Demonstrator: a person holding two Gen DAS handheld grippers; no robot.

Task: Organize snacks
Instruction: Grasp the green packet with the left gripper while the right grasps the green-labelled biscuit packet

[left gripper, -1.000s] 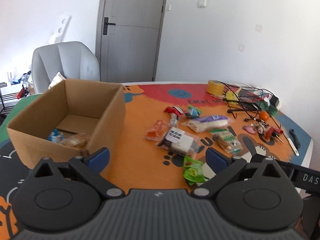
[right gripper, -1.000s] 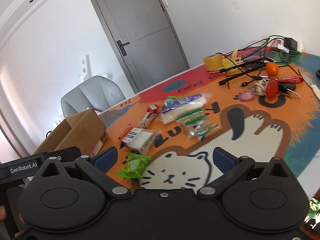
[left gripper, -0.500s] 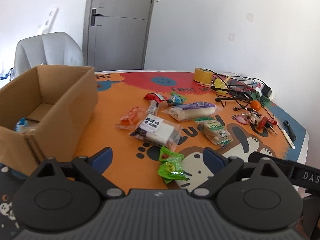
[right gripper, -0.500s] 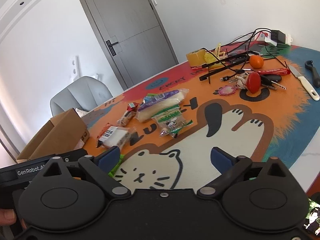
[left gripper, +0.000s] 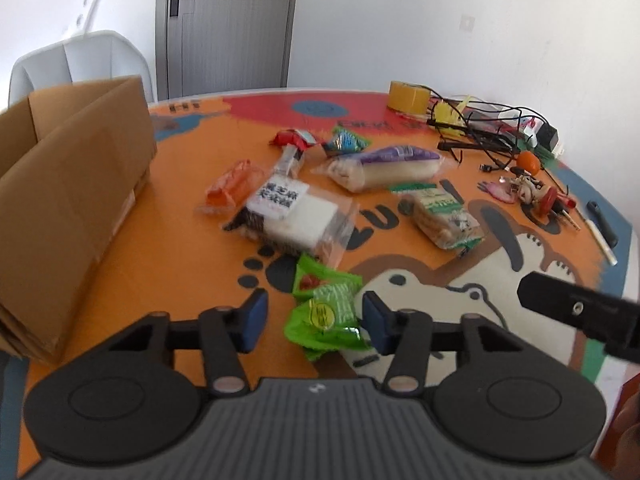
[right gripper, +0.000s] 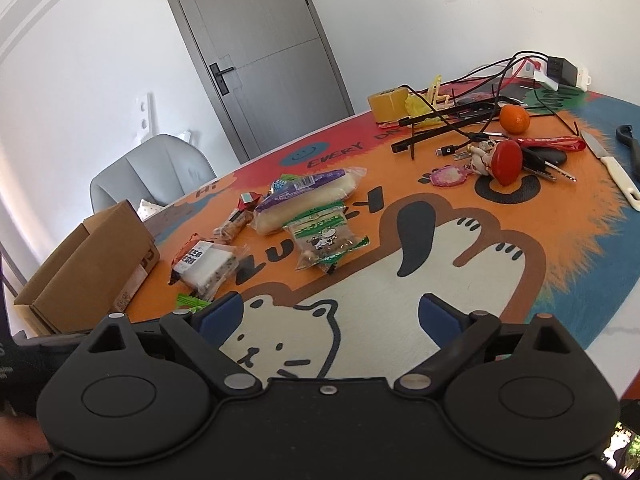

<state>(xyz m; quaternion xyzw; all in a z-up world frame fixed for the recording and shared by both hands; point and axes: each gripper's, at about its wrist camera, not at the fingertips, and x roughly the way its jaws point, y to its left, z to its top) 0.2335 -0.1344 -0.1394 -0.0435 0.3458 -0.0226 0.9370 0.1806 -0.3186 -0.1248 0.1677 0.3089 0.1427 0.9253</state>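
A green snack packet (left gripper: 324, 312) lies on the cartoon table mat, between the blue pads of my left gripper (left gripper: 316, 322). Its jaws are closing; a gap still shows at the left pad. Further back lie a white cake pack (left gripper: 292, 212), an orange packet (left gripper: 232, 188), a long purple-and-white bread pack (left gripper: 384, 166), a green-and-white biscuit pack (left gripper: 444, 216), and a red packet (left gripper: 292, 140) and a teal one (left gripper: 346, 142). The cardboard box (left gripper: 72, 200) stands at the left. My right gripper (right gripper: 332, 316) hangs open over the cat drawing, holding nothing.
At the back right are a yellow tape roll (right gripper: 390, 104), tangled cables (right gripper: 460, 116), an orange (right gripper: 514, 118), keys with a red charm (right gripper: 508, 160) and a white-handled knife (right gripper: 612, 168). A grey chair (right gripper: 152, 172) and a door stand behind the table.
My left gripper came down and forward over the green packet and its jaws narrowed around it. The box slid toward the left edge of the view. The right gripper sank a little.
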